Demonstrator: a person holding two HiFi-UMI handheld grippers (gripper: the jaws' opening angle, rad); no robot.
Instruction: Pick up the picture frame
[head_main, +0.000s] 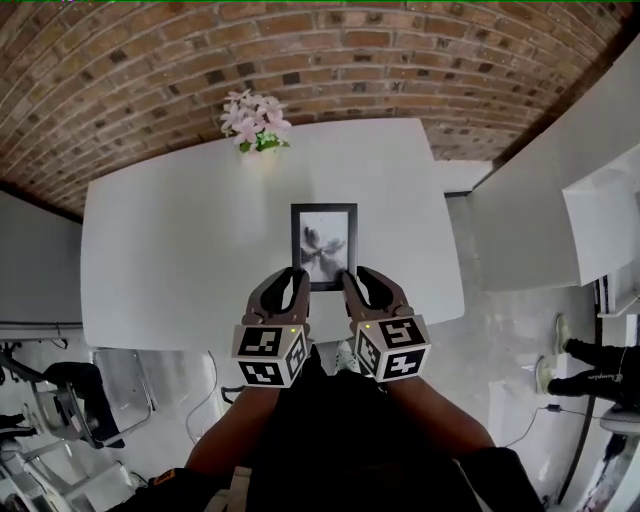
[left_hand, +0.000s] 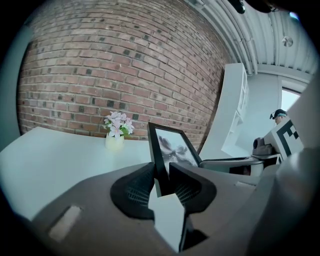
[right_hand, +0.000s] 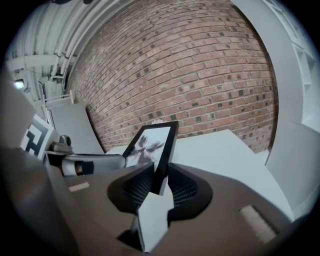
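A black picture frame (head_main: 323, 240) with a grey flower print hangs tilted above the white table (head_main: 170, 260), held by its near edge. My left gripper (head_main: 298, 276) is shut on the frame's lower left side. In the left gripper view the frame's (left_hand: 172, 147) black edge is pinched between both pads of that gripper (left_hand: 162, 172). My right gripper (head_main: 352, 276) is shut on the lower right side. In the right gripper view the frame (right_hand: 152, 142) stands up from between the closed pads of the right gripper (right_hand: 160, 175).
A small vase of pink flowers (head_main: 255, 120) stands at the table's far edge against the brick wall (head_main: 300, 50). A white cabinet (head_main: 540, 220) flanks the table on the right. Black chairs (head_main: 70, 400) sit at the lower left, and a person's shoes (head_main: 590, 365) at the right.
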